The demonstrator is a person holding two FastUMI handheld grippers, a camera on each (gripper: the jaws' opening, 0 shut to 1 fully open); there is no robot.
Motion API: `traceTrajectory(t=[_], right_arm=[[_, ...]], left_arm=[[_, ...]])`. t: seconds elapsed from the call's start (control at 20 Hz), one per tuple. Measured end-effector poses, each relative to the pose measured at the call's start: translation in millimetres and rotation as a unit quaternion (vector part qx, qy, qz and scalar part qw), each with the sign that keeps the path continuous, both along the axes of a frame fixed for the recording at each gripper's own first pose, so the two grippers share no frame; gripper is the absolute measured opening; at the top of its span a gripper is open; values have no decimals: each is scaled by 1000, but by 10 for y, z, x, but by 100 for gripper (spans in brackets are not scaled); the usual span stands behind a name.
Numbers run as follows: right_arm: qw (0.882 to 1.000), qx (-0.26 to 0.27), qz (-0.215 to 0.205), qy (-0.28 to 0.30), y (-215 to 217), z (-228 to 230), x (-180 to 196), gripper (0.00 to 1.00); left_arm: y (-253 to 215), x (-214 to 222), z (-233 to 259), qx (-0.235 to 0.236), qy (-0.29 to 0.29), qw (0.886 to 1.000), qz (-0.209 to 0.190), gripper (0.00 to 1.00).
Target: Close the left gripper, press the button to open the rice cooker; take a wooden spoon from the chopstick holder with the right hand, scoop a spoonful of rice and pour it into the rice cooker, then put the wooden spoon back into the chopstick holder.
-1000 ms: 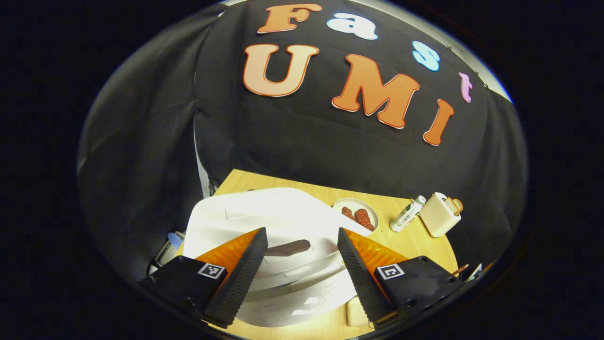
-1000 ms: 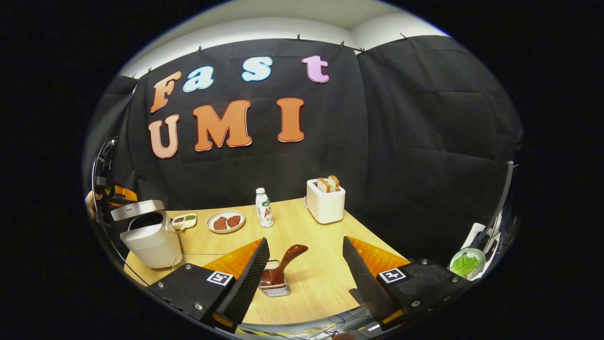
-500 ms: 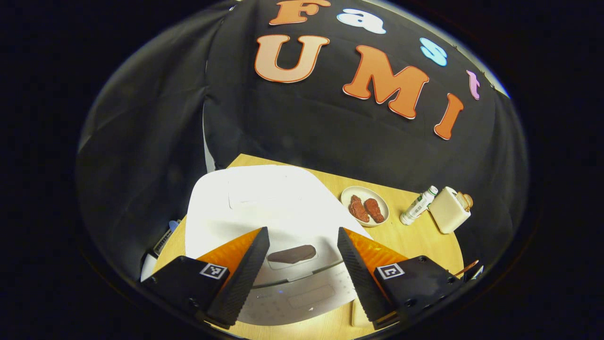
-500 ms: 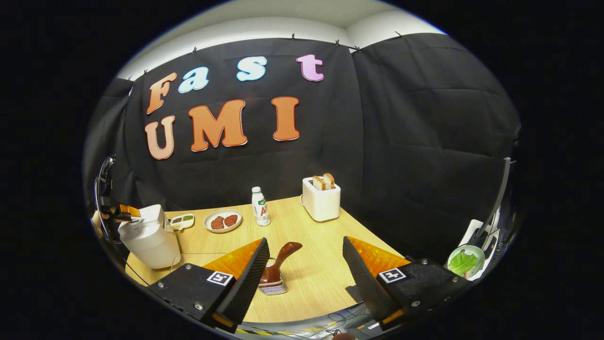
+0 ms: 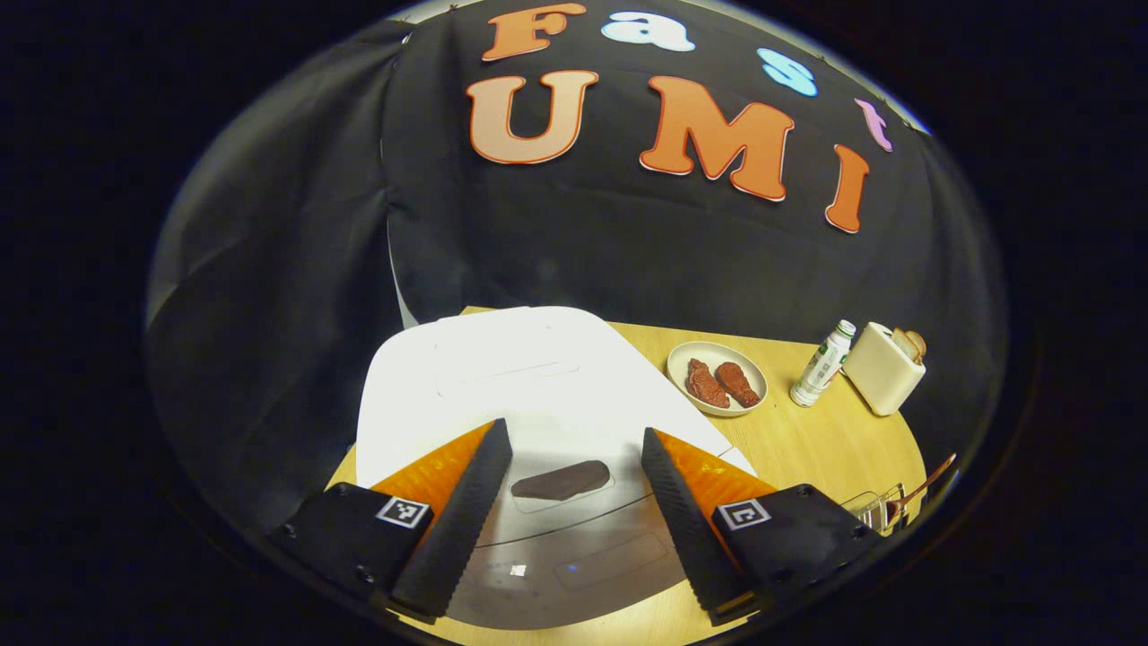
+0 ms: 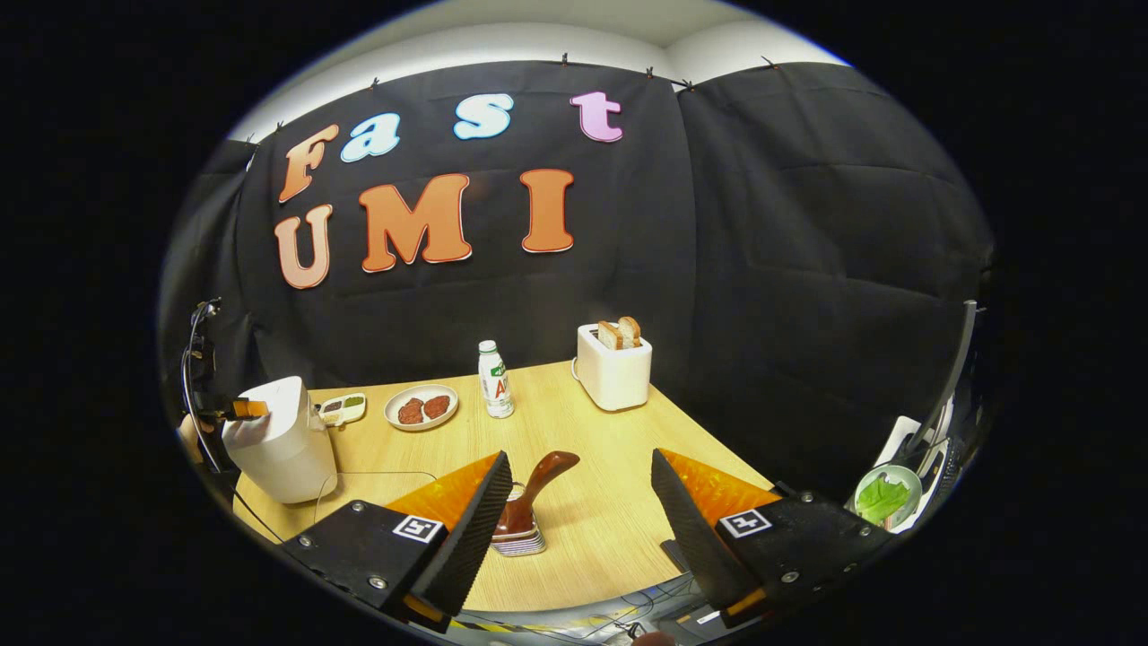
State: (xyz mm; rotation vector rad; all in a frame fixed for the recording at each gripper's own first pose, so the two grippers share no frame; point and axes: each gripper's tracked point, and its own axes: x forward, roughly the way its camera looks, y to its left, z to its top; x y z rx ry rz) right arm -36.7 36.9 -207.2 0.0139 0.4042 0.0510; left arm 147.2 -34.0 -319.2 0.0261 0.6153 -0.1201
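Rice cooker (image 5: 502, 377): white, lid down and closed, at the left end of the table (image 6: 583, 529); also seen from the right gripper view, far left (image 6: 278, 440). Dark oblong button (image 5: 560, 480) on the lid's front, above the control panel.

Left gripper (image 5: 569, 502): fingers spread wide, nothing between them, poised just above the cooker's front with the button lying in the gap.

Wooden spoon (image 6: 529, 493): stands in the chopstick holder (image 6: 520, 538), handle leaning up and to the right; holder sits on the table near its front edge, well apart from the cooker.

Right gripper (image 6: 578, 529): fingers spread wide, nothing held, hovering just short of the holder, spoon handle in line between the fingers.

Step in hand, as a judgement: closed lid and spoon in the holder fit either the stage ahead of the button press, or a finished round with the lid shut again and the spoon returned. The pictures alone do not settle which, so no move is entered.

Surroundings: plate (image 6: 421, 408) with two reddish pieces; small divided dish (image 6: 343, 409) beside the cooker; white bottle (image 6: 493, 381); toaster (image 6: 614, 368) with bread slices up; bowl of greens (image 6: 886, 495) off the table's right.
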Motion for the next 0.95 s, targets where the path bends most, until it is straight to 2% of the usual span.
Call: traceTrajectory(t=[0.15,0.25,0.3,0.6,0.95], right_arm=[[1000,4,2,-14,49,138,67,96],[1000,5,6,-22,94,218,110,96],[1000,4,8,-25,116,249,131,100],[998,3,31,-46,294,484,278,96],[994,-2,46,-99,403,1015,462,96]], left_arm=[[-29,-136,72,21,12,1000,-8,100],[-44,-181,336,20,-21,1000,-8,99],[-50,-191,482,20,-40,999,-11,99],[116,-561,1643,-49,-133,990,-2,99],[579,-1191,2683,-62,-215,975,11,98]])
